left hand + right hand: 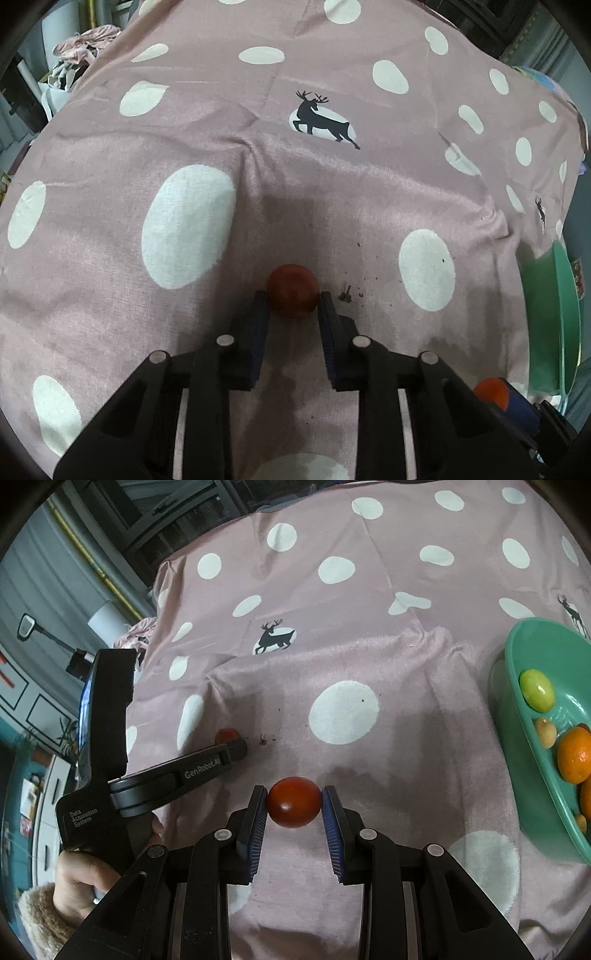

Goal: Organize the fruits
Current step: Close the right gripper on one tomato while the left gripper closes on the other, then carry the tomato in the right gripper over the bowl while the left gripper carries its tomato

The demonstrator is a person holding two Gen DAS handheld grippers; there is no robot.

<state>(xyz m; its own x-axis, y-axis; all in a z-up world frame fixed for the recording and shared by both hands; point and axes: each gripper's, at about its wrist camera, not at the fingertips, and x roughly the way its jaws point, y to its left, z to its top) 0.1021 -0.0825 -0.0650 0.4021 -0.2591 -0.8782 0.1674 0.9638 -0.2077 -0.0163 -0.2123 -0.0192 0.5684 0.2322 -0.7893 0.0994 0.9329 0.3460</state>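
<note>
My left tongs point(293, 295) are clamped on a small round red fruit point(292, 290) resting on the cloth point(332, 192); my right tongs point(294, 799) grip another, smooth and glossy point(294, 802), lifted clear. To their right the green plastic bowl point(524, 716) already holds an orange, a green fruit and small tan ones — these two reds remain, I judge.
</note>
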